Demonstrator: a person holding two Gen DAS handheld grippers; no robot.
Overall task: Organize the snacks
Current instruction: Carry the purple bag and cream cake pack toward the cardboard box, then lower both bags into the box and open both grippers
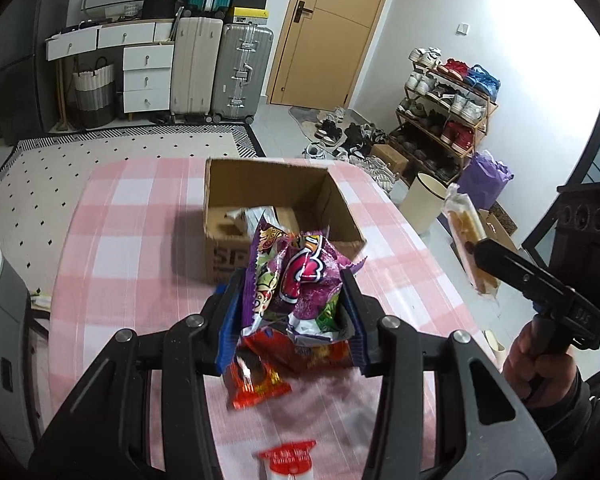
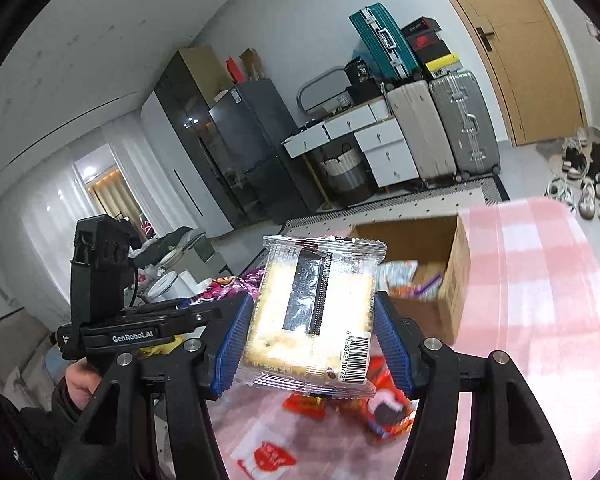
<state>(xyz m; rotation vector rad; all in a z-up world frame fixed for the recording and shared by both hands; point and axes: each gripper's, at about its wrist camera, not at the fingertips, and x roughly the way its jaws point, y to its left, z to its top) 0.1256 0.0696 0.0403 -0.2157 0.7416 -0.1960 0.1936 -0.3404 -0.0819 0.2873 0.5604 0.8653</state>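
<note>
our left gripper (image 1: 296, 300) is clamped on a crinkled purple snack bag (image 1: 300, 280), its blue pads pressing the bag from both sides, and we hold it up above the pink checked tablecloth (image 1: 140, 248), just in front of the open cardboard box (image 1: 276, 208). the box sits on the cloth beyond the bag, with a few wrappers already lying inside it. under the held bag, on the cloth, lies a red snack packet (image 1: 256, 380), and nearer to us a white sachet with a red label (image 1: 288, 460) at the bottom edge of the left wrist view.

our right gripper (image 2: 308, 332) is closed on a clear-wrapped cracker pack (image 2: 312, 312), the pale crackers showing through the film and a barcode at its lower corner. we hold it in the air, with the box behind it and a little to the right. in the left wrist view the same pack (image 1: 466, 240) hangs off the side of the table, over the floor near a cream bin (image 1: 424, 204). below it in the right wrist view more red packets (image 2: 380, 408) lie scattered on the cloth.

in the room behind stand suitcases (image 1: 220, 68), a white drawer unit (image 1: 146, 78) and a shoe rack (image 1: 448, 108) beside the wooden door (image 1: 332, 28).
</note>
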